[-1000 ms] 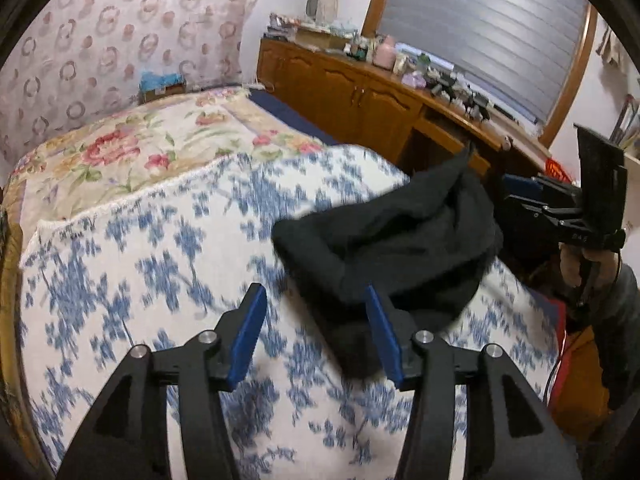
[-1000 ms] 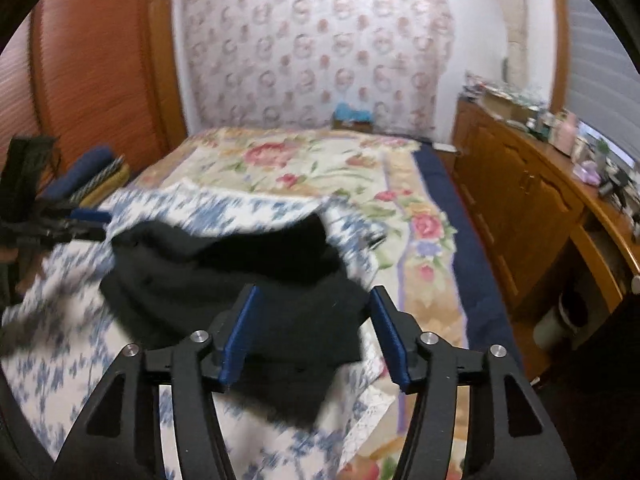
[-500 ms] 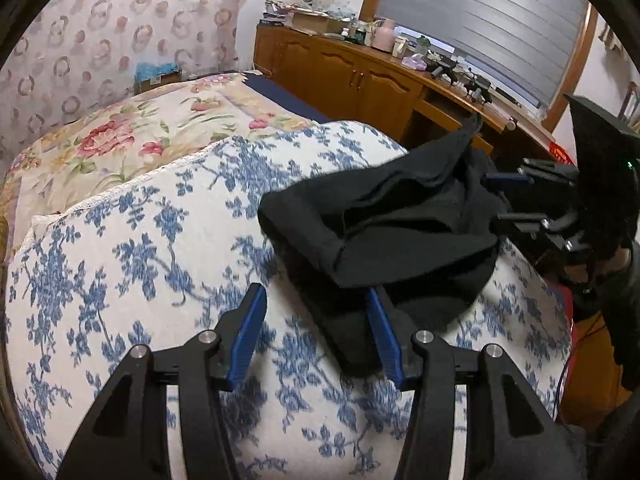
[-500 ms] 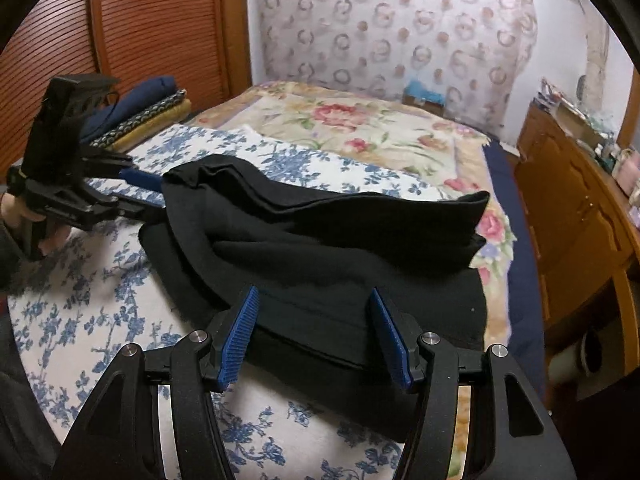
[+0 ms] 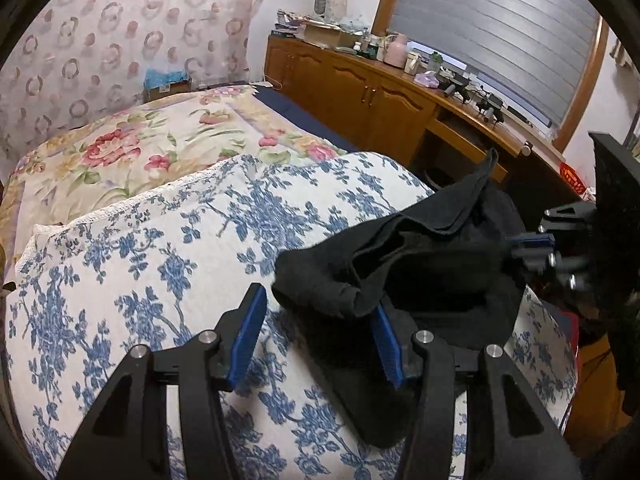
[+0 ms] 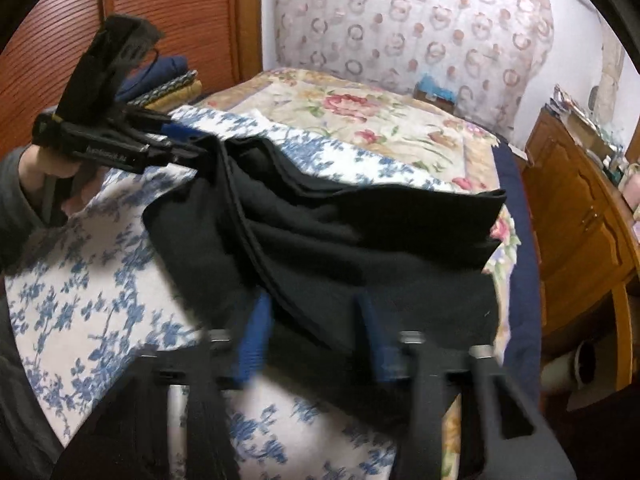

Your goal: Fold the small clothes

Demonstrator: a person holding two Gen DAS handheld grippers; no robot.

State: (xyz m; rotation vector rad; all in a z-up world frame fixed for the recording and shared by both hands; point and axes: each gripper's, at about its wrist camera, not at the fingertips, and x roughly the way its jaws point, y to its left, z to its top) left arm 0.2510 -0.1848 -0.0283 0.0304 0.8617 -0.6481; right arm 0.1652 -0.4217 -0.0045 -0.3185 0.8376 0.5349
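A black garment (image 5: 420, 280) lies bunched on the blue-flowered white cloth (image 5: 168, 264) on the bed. My left gripper (image 5: 316, 340) is open, its jaws wide, with the garment's left edge lying between the blue pads. In the right wrist view the garment (image 6: 340, 248) fills the middle, and the left gripper (image 6: 188, 142) meets its far-left corner. My right gripper (image 6: 316, 336) is open, blurred, with the garment's near edge between its pads. In the left wrist view the right gripper (image 5: 528, 248) touches the garment's right side.
A floral bedspread (image 5: 132, 148) covers the far part of the bed. A wooden cabinet (image 5: 360, 96) with clutter on top runs along the right under a window. Folded fabrics (image 6: 172, 80) are stacked by a wooden slatted door. A patterned curtain (image 6: 400, 20) hangs behind the bed.
Both grippers have closed in on the garment: the left now has its left edge between the pads, the right its near edge. The garment is lifted and bunched more.
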